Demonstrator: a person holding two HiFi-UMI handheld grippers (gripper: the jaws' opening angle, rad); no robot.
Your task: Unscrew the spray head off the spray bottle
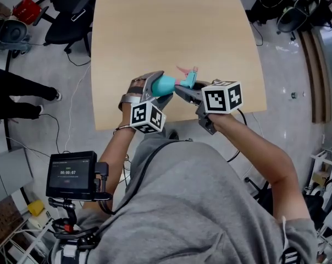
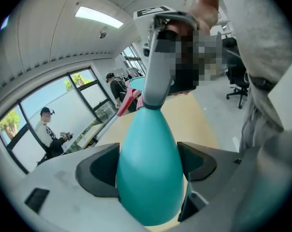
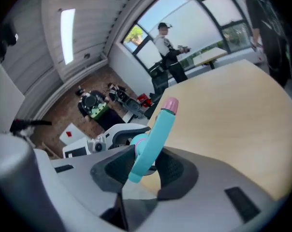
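Above the table's (image 1: 171, 26) near edge, left gripper (image 1: 158, 89) clamps the teal spray bottle (image 2: 150, 178) — right gripper (image 1: 183, 90) apparently grips its spray head (image 3: 153, 137).

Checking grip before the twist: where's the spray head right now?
Head view, centre, above the wooden table's near edge: the teal plastic spray head sits between the right gripper's fingers, on the teal pear-shaped bottle held by the left gripper.
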